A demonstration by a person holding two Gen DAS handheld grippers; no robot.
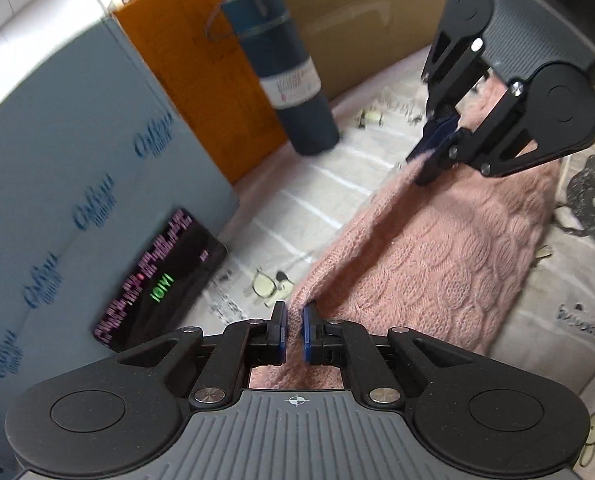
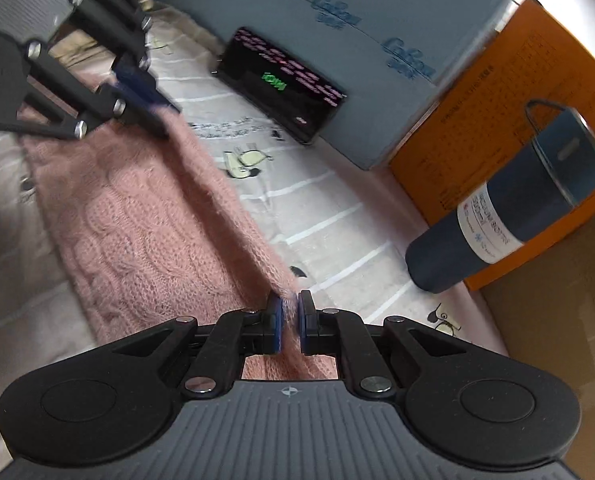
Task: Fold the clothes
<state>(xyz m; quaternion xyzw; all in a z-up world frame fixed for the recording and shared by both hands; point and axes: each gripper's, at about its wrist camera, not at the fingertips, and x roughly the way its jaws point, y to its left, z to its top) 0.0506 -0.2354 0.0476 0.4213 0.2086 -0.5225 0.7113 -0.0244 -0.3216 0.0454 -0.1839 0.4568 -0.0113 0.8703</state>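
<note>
A pink cable-knit sweater [image 1: 437, 248] lies on a printed bed sheet [image 1: 329, 184]. My left gripper [image 1: 295, 326] is shut on one corner of the sweater's raised edge. My right gripper [image 1: 443, 148] shows at the upper right of the left wrist view, shut on the other corner. The edge is stretched taut between both grippers, lifted off the rest of the sweater. In the right wrist view the sweater [image 2: 137, 216] runs from my right gripper [image 2: 288, 322] to the left gripper [image 2: 145, 96] at upper left.
A dark blue bottle [image 1: 281, 68] stands by an orange box [image 1: 201, 80]. A grey-blue box [image 1: 77, 160] and a black phone with a lit screen [image 1: 161, 280] lie beside the sweater. Brown cardboard [image 1: 357, 12] stands behind.
</note>
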